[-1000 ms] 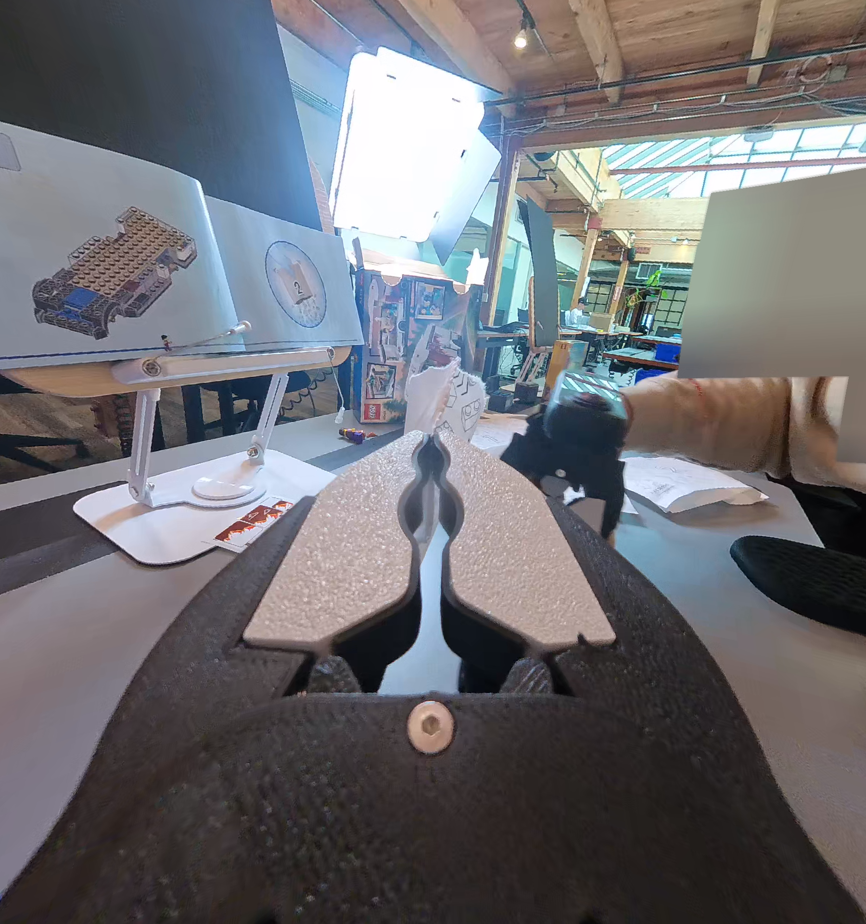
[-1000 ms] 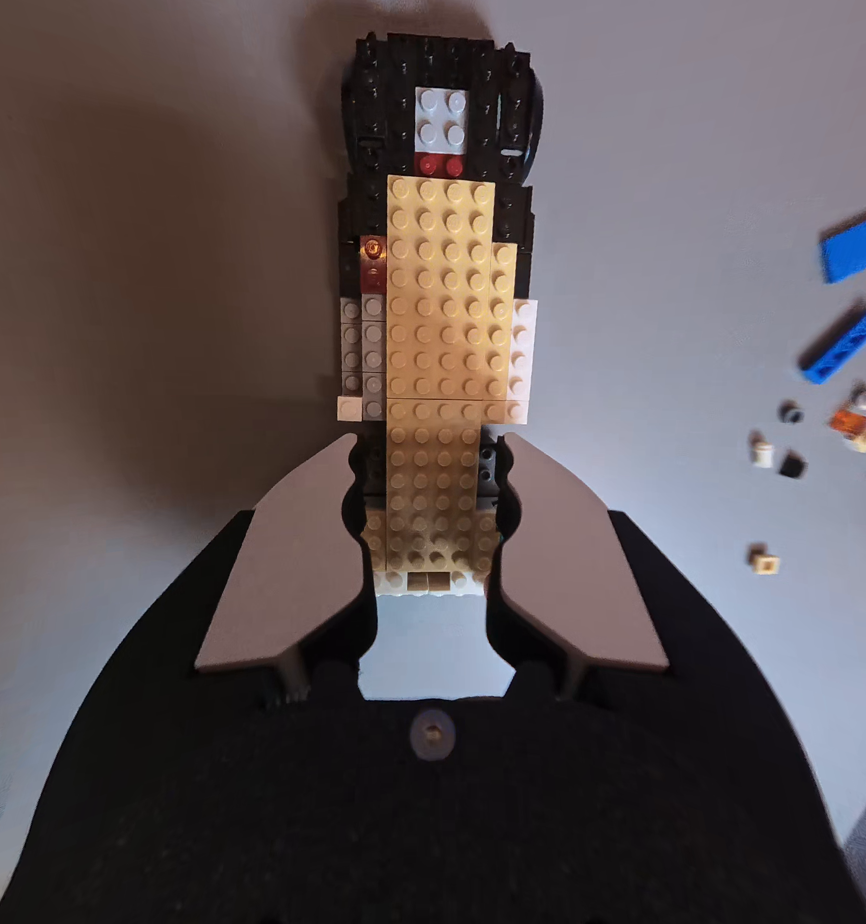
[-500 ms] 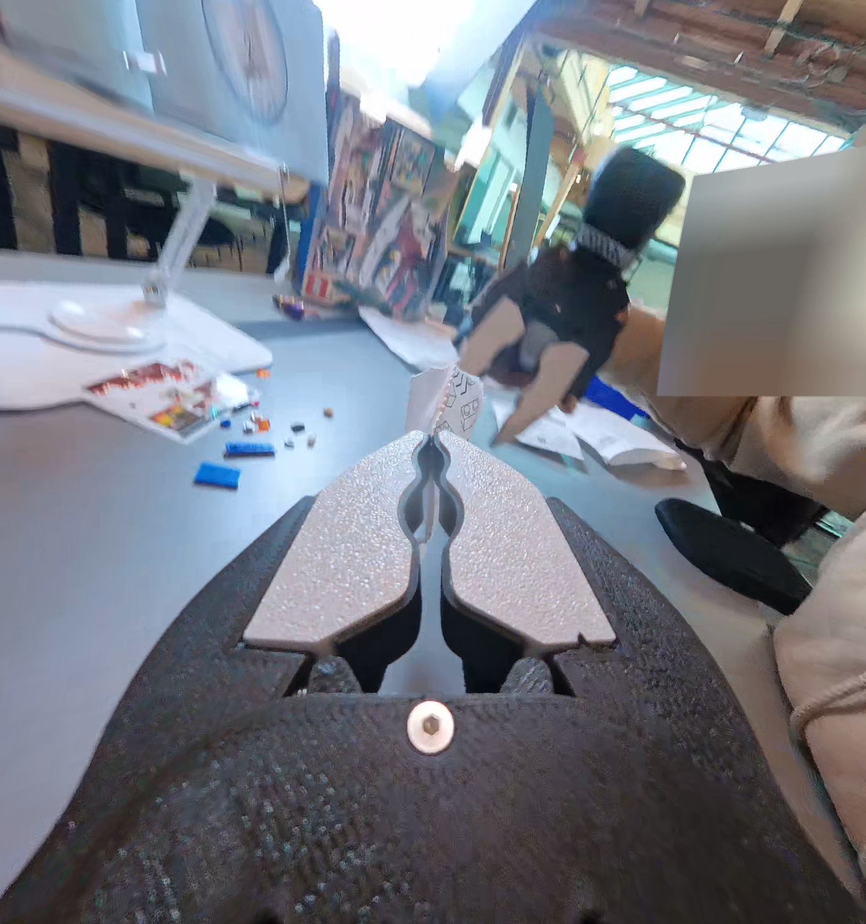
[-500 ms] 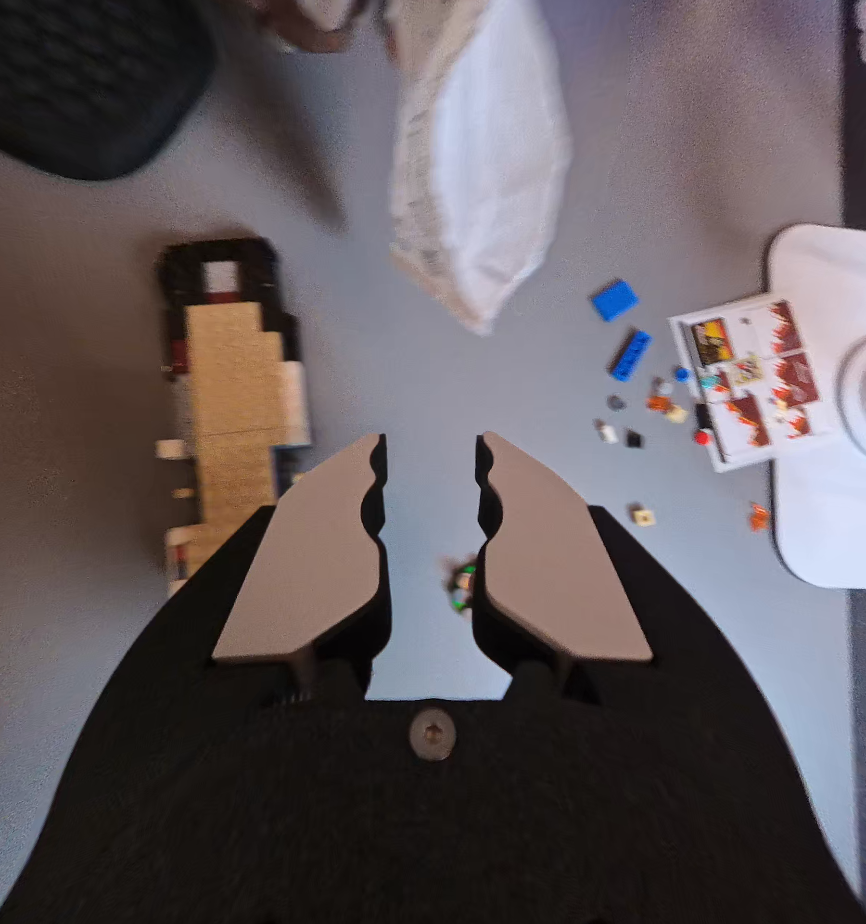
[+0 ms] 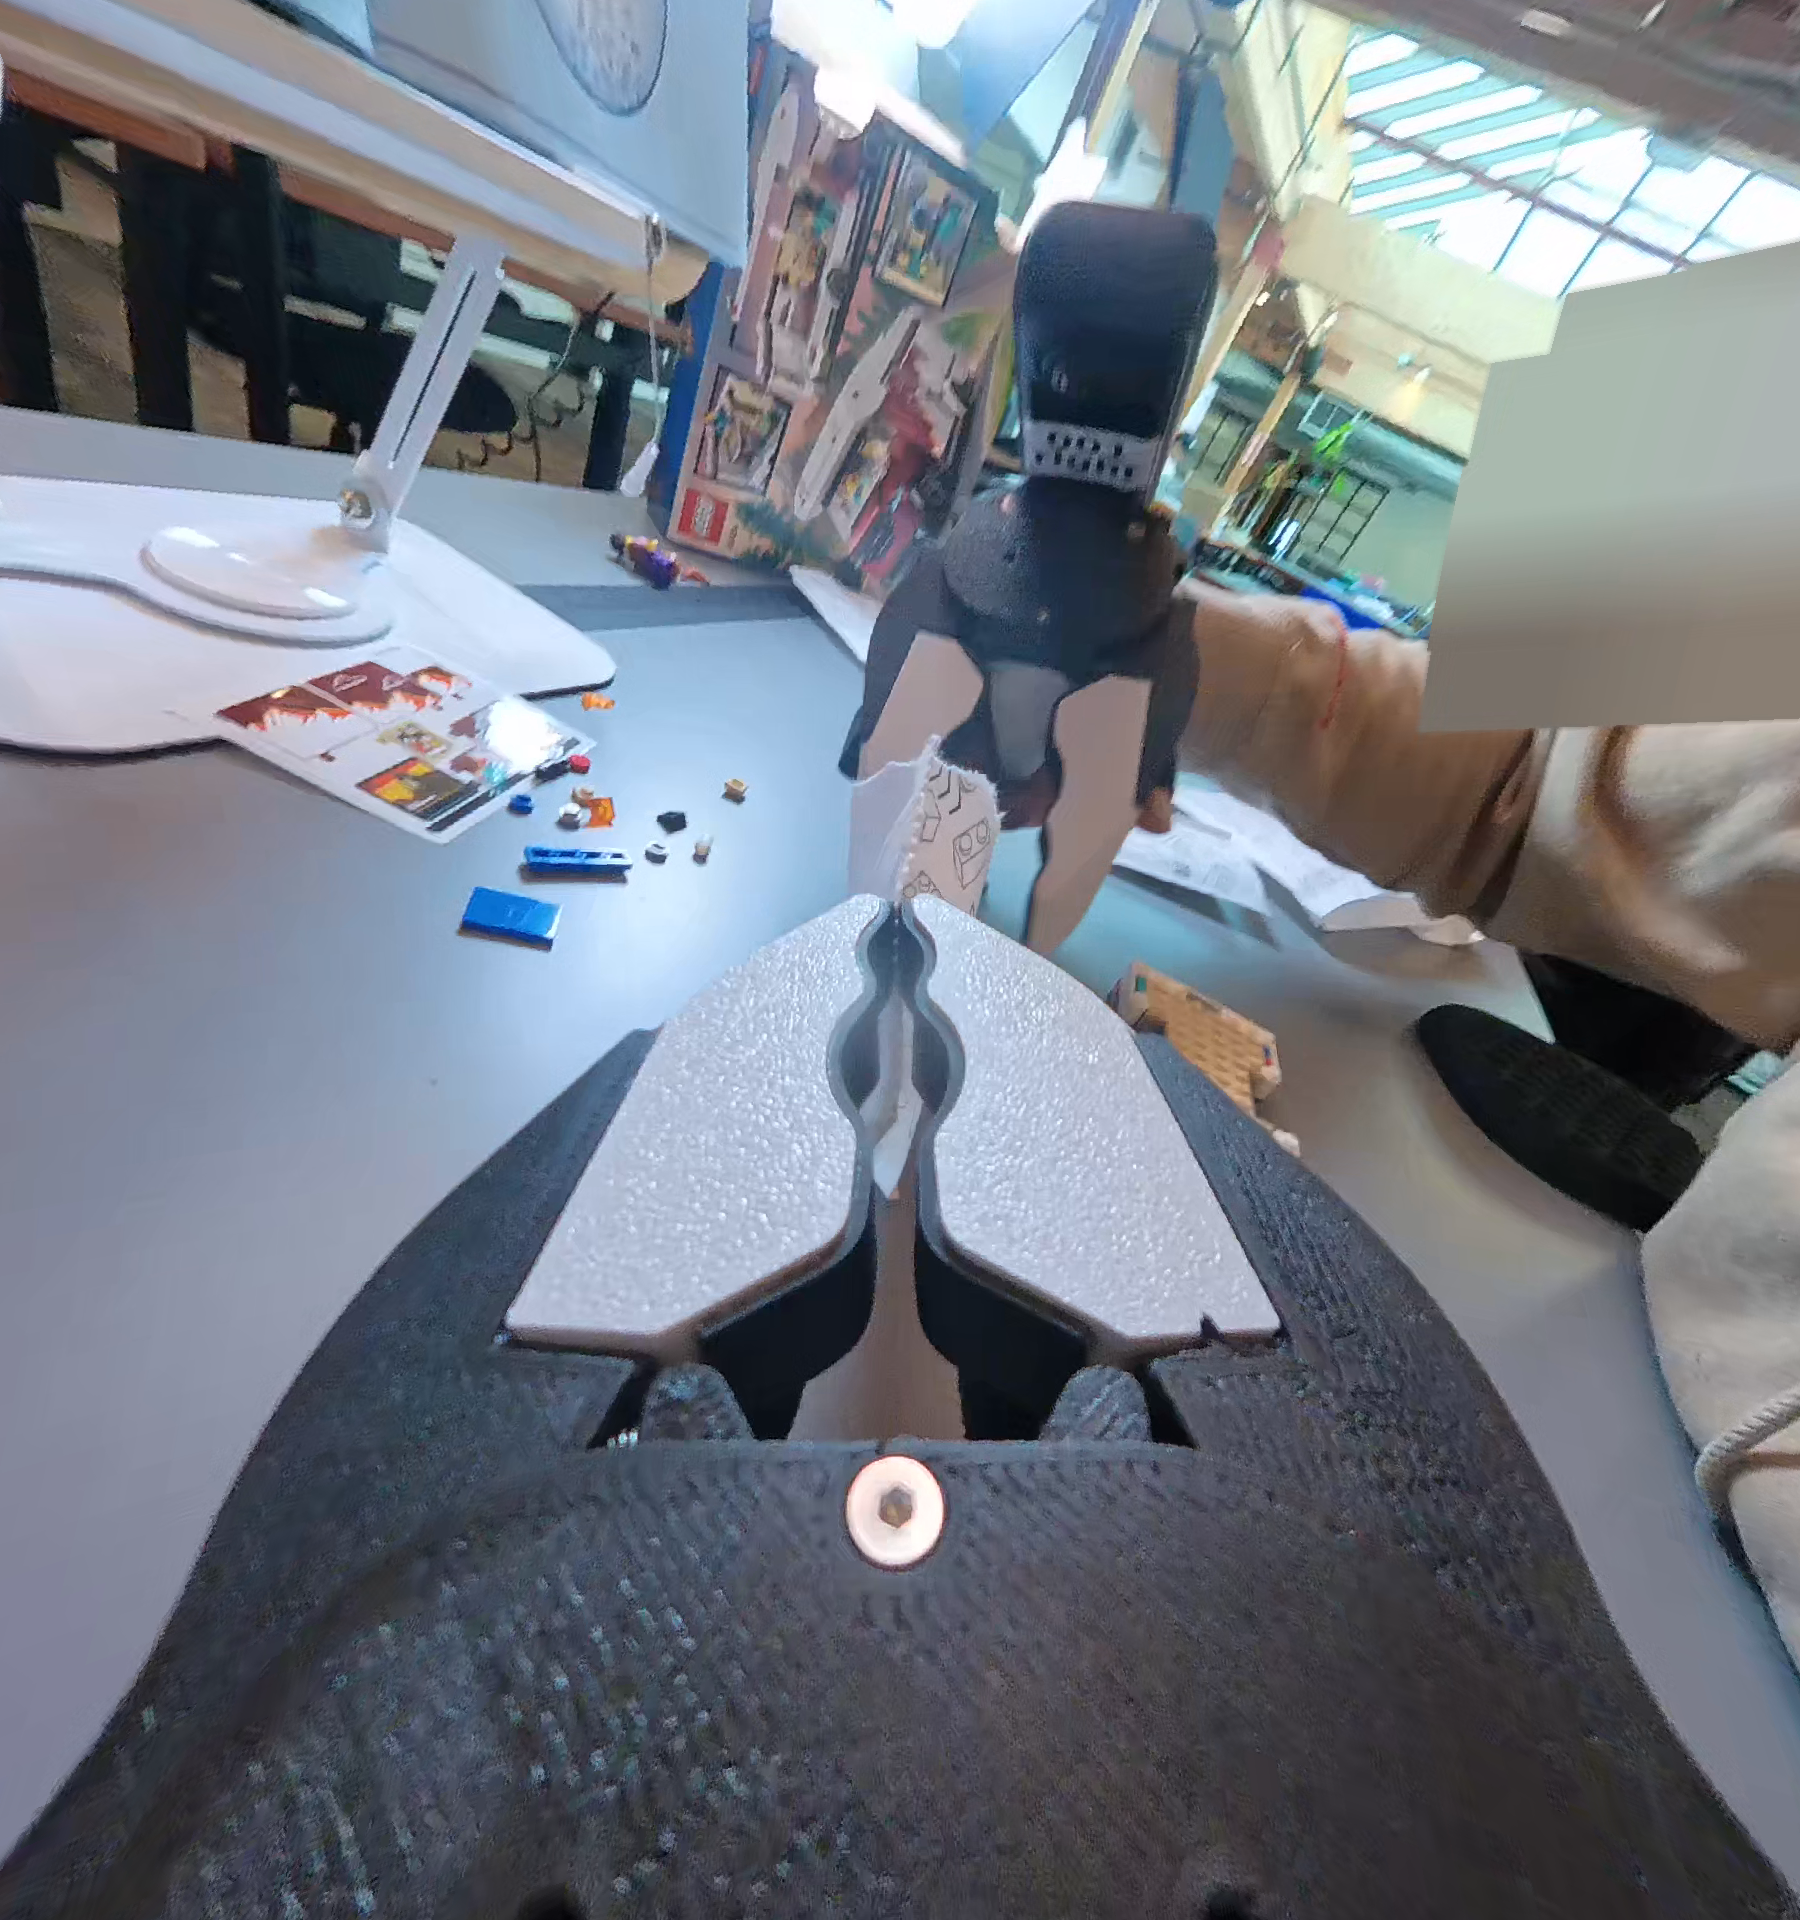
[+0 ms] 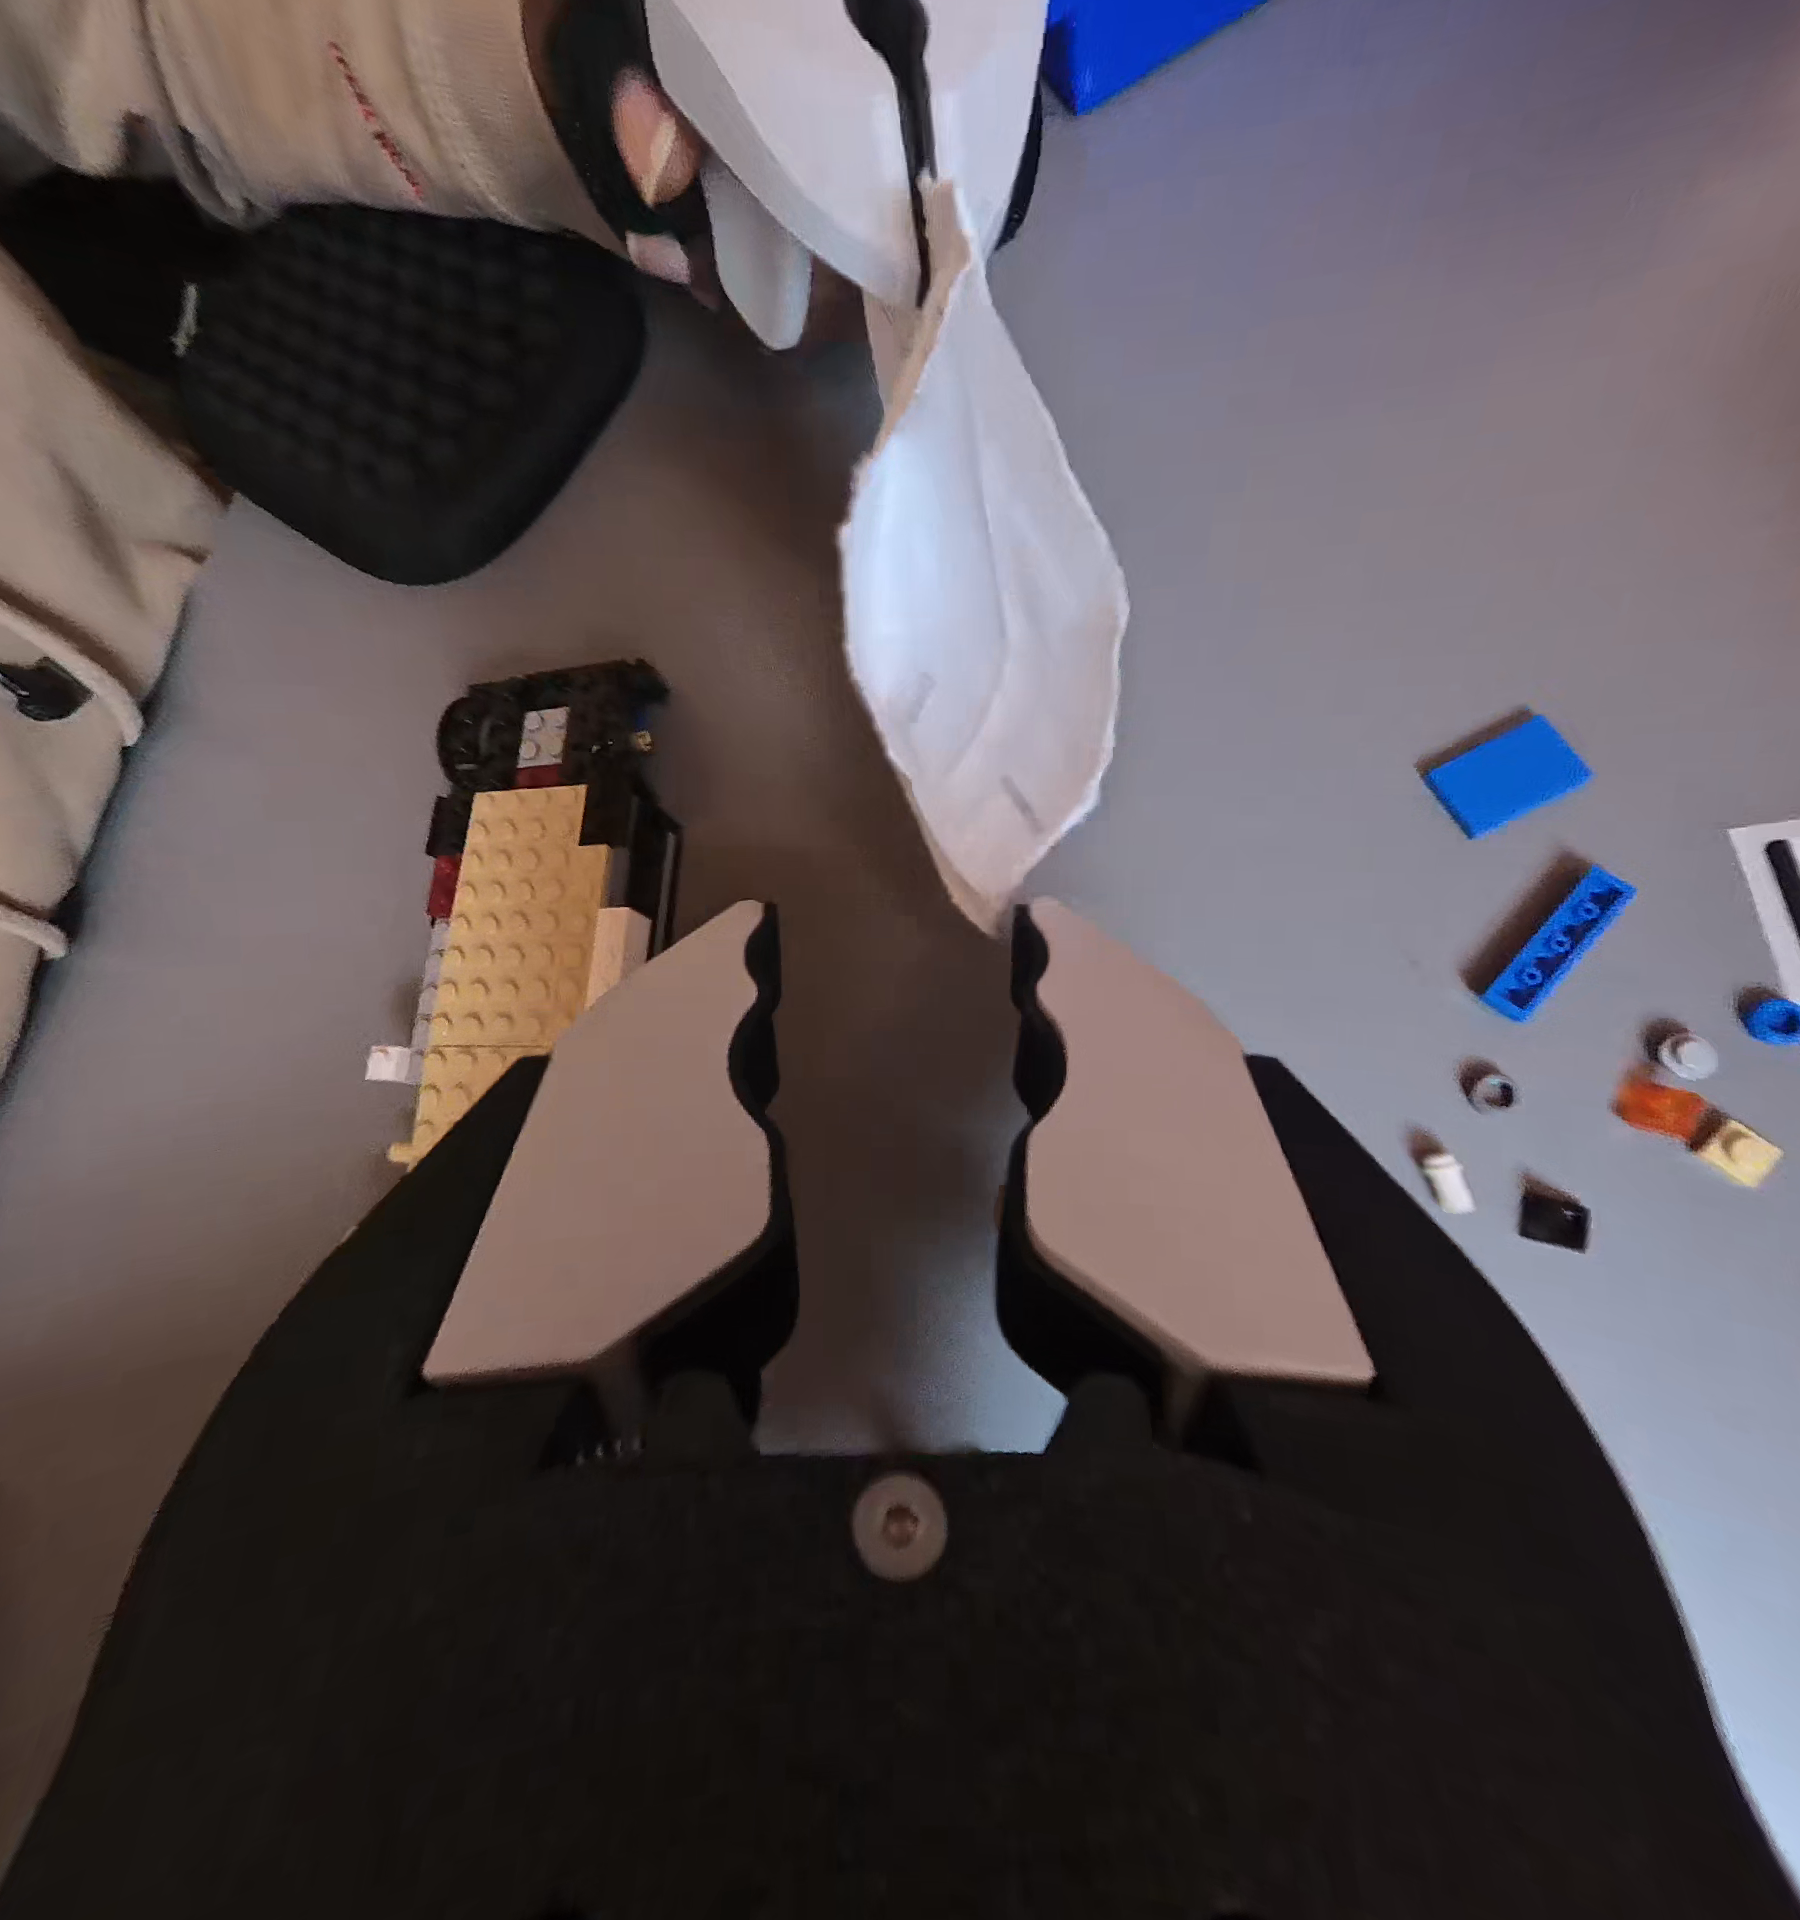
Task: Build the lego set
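Pinching the torn top of a white paper bag [image 5: 922,831], the left gripper [image 5: 894,914] is keeping its pale textured fingers [image 5: 750,1122] pressed together on the paper, which is sticking up past the tips and also showing in the narrow slot between them. Seen from the right wrist view, that bag [image 6: 984,644] is hanging down from the closed jaws at the far edge, its lower corner dangling just beside the tip of the right gripper's right-hand finger [image 6: 1166,1143]; whether the paper is actually brushing that tip is hard to judge, since the picture is a little blurred there. The right gripper [image 6: 891,920] is hovering over the grey table [image 6: 1343,416] with its jaws standing well apart and only bare tabletop showing between them. To the near left of it, a part-built brick model [image 6: 527,914], tan plates on a black frame, is lying flat on the table, partly covered by the left-hand finger. Off to the right, loose pieces are lying scattered: a blue flat tile [image 6: 1507,774], a blue long brick [image 6: 1556,956], and several small bits near a printed sheet [image 5: 397,743]. A white stand [image 5: 252,592] is sitting at the far left, and a person's beige sleeve [image 5: 1498,831] is reaching in from the right.
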`<act>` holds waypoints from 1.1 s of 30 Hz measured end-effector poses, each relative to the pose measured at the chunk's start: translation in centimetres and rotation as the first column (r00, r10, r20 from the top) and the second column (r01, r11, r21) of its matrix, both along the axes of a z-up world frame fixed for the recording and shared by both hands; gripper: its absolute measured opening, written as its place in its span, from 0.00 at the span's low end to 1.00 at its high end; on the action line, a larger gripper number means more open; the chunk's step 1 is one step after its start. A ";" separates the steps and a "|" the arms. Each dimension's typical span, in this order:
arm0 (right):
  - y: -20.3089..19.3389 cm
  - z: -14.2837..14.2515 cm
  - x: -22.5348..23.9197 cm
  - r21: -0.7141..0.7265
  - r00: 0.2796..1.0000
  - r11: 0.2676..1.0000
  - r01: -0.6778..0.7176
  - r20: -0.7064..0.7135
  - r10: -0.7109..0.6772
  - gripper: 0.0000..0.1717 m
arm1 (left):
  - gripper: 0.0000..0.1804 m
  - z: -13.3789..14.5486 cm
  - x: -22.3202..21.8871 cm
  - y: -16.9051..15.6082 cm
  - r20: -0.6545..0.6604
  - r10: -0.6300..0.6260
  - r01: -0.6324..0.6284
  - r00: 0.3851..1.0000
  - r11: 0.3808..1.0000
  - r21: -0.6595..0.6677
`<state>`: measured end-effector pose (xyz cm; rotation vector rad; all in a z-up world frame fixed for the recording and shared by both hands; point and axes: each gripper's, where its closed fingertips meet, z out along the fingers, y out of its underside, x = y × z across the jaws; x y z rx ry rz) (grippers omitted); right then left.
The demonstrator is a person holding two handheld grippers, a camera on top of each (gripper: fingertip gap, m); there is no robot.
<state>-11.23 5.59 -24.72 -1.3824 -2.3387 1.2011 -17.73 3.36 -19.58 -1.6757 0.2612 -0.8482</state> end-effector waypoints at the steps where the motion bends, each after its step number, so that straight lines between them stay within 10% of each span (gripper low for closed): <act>1: 0.0 0.0 -0.2 0.019 1.000 1.000 0.010 -0.023 -0.010 0.19 | 0.00 0.4 0.1 -0.1 0.027 -0.011 0.011 1.000 1.000 0.015; 7: 0.3 1.1 -0.1 0.072 0.996 0.997 0.023 -0.089 -0.016 0.00 | 0.00 0.4 0.4 -0.3 0.016 -0.034 0.033 0.999 0.999 0.029; 19: -0.3 1.3 3.6 0.165 0.996 0.985 -0.050 0.078 0.038 0.00 | 0.02 -3.6 3.5 -1.6 -0.536 -0.086 0.141 0.840 0.988 0.064; 33: 9.2 -0.1 1.0 0.357 0.988 0.922 0.149 -0.017 -0.153 0.10 | 0.00 -4.5 2.8 -1.5 -0.429 -0.142 0.118 0.892 0.990 -0.083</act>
